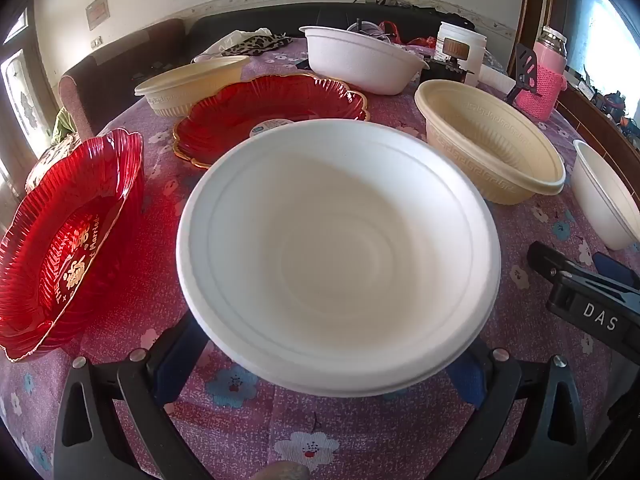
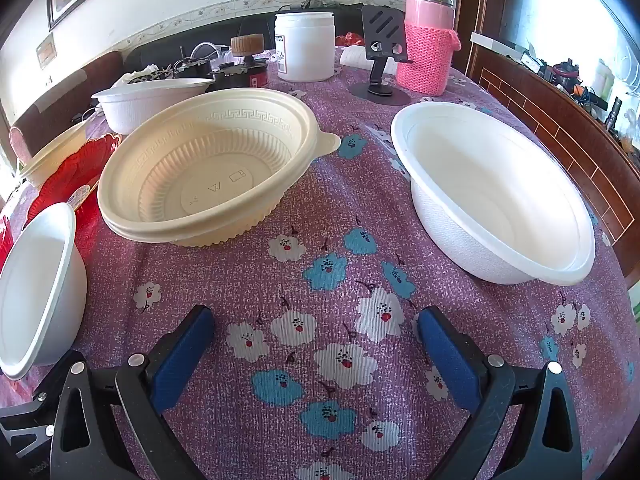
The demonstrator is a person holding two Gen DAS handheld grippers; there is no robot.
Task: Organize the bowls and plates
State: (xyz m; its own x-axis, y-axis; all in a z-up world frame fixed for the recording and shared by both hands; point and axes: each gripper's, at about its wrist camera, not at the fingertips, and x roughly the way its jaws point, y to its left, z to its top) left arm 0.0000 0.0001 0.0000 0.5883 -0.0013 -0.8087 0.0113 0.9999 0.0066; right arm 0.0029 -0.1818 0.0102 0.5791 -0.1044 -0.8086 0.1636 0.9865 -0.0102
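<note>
Both tongs stood released: left tongs (image 1: 332, 360) straddled a white bowl (image 1: 340, 256); only the right view showed us right tongs (image 2: 316, 344) over bare worktop (image 2: 320, 240).

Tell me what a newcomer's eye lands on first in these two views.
In the left wrist view, a big round white foam bowl fills the centre, sitting between the wide-open fingers of the left tool, with a ribbed red glass plate tilted up at its left. In the right wrist view, a cream ribbed plastic bowl and another white foam bowl stand apart on the purple flowered tablecloth.
</note>
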